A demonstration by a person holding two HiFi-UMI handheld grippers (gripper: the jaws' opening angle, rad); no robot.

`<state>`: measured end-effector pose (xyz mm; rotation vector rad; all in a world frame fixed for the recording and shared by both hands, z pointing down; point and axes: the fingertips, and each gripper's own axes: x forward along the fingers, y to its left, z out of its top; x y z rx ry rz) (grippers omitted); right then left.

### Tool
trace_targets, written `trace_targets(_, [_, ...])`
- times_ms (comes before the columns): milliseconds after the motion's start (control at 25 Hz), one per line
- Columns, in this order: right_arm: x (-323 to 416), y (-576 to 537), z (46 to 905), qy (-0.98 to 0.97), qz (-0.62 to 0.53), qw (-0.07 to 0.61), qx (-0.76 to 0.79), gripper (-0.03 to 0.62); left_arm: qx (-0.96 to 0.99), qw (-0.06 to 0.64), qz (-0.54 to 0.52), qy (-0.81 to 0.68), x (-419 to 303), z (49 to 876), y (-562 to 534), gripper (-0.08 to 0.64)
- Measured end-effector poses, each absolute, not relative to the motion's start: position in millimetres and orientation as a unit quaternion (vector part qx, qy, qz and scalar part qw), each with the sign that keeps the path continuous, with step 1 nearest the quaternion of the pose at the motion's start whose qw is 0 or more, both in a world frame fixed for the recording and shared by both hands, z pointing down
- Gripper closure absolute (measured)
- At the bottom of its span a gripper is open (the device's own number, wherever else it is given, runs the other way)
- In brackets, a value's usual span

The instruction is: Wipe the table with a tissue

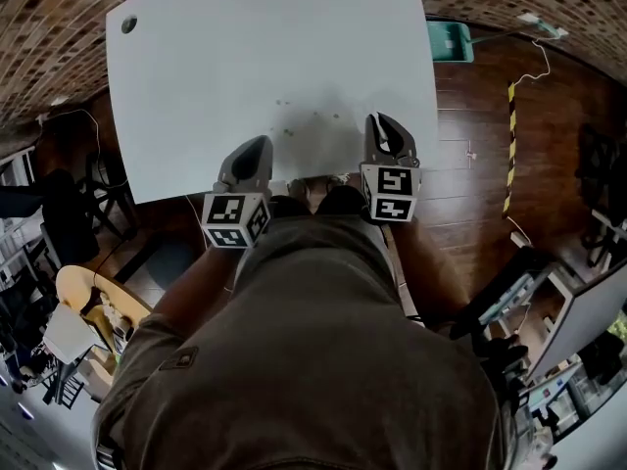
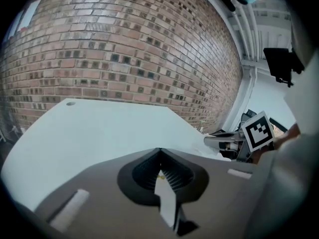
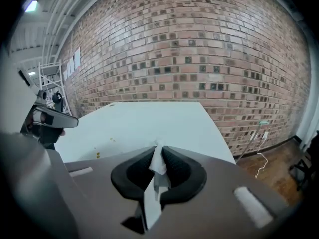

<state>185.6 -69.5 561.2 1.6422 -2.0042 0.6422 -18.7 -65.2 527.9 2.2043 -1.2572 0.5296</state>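
Olive-clad torso fills the lower frame. Above it at centre-left, over the near edge of the large white rectangular table, the left gripper has its jaws pressed together, empty. Small yellowish specks dot the tabletop. At centre-right, the right gripper is clamped on a crumpled white tissue.

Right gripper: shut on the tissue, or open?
Shut on it. The right gripper view shows the right gripper with black jaws pinching a crumpled white paper tissue, its tip poking out past them.
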Motion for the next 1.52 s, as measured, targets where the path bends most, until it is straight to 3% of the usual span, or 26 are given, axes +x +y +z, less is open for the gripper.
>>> trace_targets(440, [183, -64, 597, -0.708, 0.262, 0.290, 0.588, 0.551, 0.812, 0.277, 0.209, -0.470, -32, 535, -70, 0.558])
trace_targets(1520, [124, -80, 602, -0.726, 0.254, 0.318, 0.554, 0.551, 0.799, 0.282, 0.189, -0.496, -81, 528, -71, 0.558])
